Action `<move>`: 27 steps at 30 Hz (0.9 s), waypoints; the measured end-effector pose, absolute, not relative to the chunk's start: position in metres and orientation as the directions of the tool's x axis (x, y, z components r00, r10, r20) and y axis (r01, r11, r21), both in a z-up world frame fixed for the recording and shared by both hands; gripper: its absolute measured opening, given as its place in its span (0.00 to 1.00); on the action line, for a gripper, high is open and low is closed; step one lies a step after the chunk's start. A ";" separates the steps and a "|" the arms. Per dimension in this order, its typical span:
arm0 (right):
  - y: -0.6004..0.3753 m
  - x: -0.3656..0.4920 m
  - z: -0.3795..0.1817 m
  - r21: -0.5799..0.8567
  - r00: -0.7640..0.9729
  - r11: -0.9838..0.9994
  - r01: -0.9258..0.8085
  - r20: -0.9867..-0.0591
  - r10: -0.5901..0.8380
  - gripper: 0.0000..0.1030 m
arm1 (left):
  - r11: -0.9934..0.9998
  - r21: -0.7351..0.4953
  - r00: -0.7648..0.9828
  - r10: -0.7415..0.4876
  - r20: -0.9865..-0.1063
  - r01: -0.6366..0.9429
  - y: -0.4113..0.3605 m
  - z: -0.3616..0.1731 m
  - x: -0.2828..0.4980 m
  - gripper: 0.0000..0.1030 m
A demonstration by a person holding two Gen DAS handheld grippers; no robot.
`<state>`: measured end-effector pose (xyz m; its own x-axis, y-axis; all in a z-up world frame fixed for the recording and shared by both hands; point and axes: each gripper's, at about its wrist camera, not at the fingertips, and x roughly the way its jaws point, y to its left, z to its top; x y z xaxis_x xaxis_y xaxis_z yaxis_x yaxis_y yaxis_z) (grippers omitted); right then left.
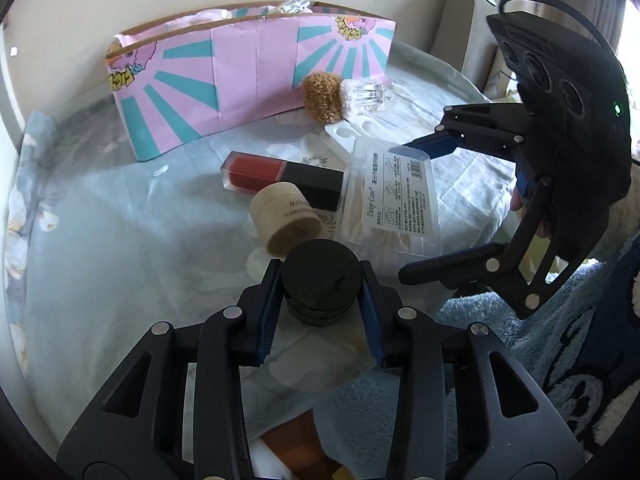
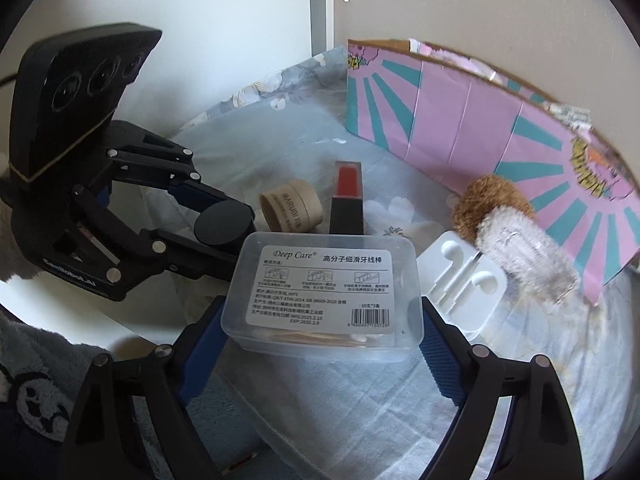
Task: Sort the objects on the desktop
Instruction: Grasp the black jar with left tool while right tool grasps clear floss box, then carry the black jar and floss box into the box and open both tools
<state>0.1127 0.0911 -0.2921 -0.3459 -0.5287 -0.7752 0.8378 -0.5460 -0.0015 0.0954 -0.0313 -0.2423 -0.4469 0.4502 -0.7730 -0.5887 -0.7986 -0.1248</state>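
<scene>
Both grippers are closed on something. On the left, the left gripper clamps a round black jar, one blue pad pressed to each side of its lid; from the right wrist camera the same gripper shows at the far left with the jar caught between its tips. The jar sits low over the pale floral cloth, though whether it rests on the cloth cannot be told.

Just beyond the jar lies a beige Marubi jar tipped on its side, its open mouth toward the left camera. Behind it and touching it lies a red lip gloss tube with a black cap, flat on the cloth.

Next to the right sits the clear Deep Care floss-pick box. The right gripper holds it, its blue pads against the box's two short ends. In the left view that gripper reaches in from the right, with one finger above the box and one below.

Further right lies a white plastic earphone tray, and past it a brown fuzzy ball touching a clear hair claw.

Along the back stands a pink and teal cardboard box, open-topped with items inside.
</scene>
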 end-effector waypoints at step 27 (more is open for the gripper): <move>0.142 0.017 -0.155 0.181 -0.337 -0.713 0.678 -0.786 -0.519 0.84 | -0.887 -0.157 -0.468 0.371 -0.802 -0.434 -0.017 -0.101 -0.003 0.32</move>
<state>0.0165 0.1416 -0.1553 -0.3366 -0.5190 -0.7857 0.6776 -0.7129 0.1806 -0.0026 -0.0172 -0.1007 -0.4681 0.3707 -0.8022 -0.4340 -0.8872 -0.1567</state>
